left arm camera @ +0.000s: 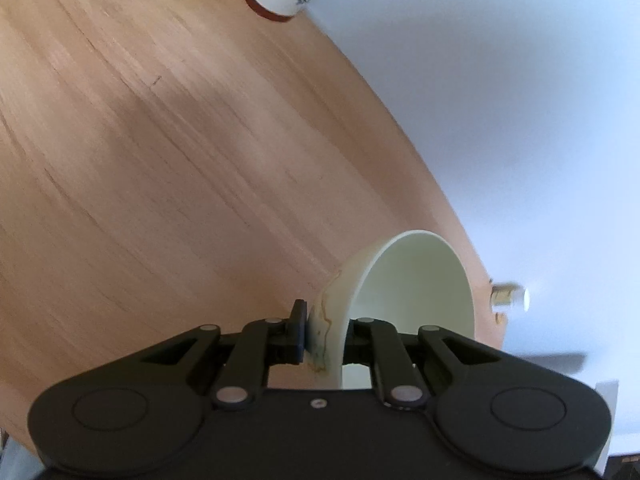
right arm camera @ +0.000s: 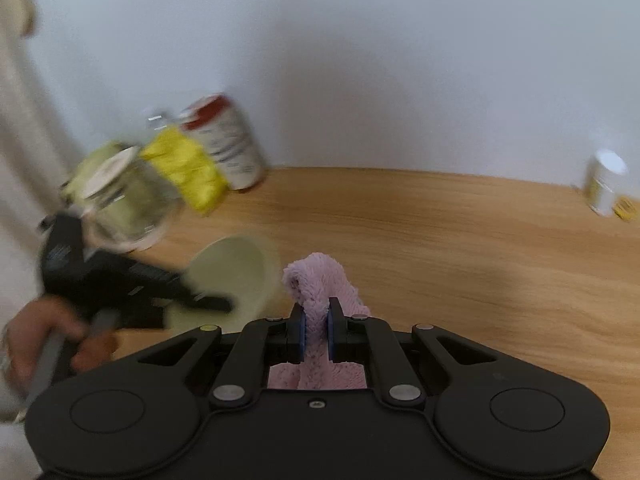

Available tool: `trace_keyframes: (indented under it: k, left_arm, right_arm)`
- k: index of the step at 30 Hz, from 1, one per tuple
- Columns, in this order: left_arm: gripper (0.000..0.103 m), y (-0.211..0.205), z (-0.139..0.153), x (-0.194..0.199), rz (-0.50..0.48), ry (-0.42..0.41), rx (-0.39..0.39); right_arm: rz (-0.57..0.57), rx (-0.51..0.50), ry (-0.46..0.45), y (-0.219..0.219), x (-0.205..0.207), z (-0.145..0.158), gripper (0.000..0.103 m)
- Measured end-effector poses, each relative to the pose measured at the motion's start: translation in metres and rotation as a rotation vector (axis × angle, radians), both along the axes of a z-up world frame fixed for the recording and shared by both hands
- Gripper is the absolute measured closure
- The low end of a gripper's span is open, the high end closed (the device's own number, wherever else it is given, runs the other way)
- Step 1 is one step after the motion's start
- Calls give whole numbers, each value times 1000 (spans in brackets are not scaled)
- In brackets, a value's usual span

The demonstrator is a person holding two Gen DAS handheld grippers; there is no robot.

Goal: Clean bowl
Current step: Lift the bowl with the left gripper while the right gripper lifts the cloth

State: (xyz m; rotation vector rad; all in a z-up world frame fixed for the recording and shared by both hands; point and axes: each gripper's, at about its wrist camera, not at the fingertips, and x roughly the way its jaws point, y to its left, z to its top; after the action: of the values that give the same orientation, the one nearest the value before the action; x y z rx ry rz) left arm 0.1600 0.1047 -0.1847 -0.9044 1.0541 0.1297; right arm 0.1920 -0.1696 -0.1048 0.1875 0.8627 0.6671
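My left gripper [left arm camera: 325, 330] is shut on the rim of a cream bowl [left arm camera: 416, 280], holding it tilted above the wooden table; brownish stains run down the bowl's outer wall by the left finger. In the right wrist view the same bowl [right arm camera: 234, 276] shows at the lower left, held by the left gripper [right arm camera: 216, 303] and the person's hand. My right gripper [right arm camera: 316, 330] is shut on a fluffy pink cloth [right arm camera: 320, 284], just right of the bowl and apart from it.
At the back left stand a white canister with a red band [right arm camera: 228, 144], a yellow packet [right arm camera: 184, 168] and a glass jar [right arm camera: 124, 196]. A small white bottle [right arm camera: 606, 184] stands at the far right by the wall. The wooden table [right arm camera: 460, 240] meets a white wall.
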Motion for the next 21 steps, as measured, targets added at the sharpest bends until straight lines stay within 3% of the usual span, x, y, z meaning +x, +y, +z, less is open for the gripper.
trace_keyframes:
  k: [5, 21]
  left_arm:
    - [91, -6, 9, -1, 20, -22, -28]
    - [91, -1, 32, -17, 40, -19, -64]
  right_arm:
    - [97, 23, -51, 10, -19, 21, 92]
    - [253, -7, -110, 34, -52, 34, 93]
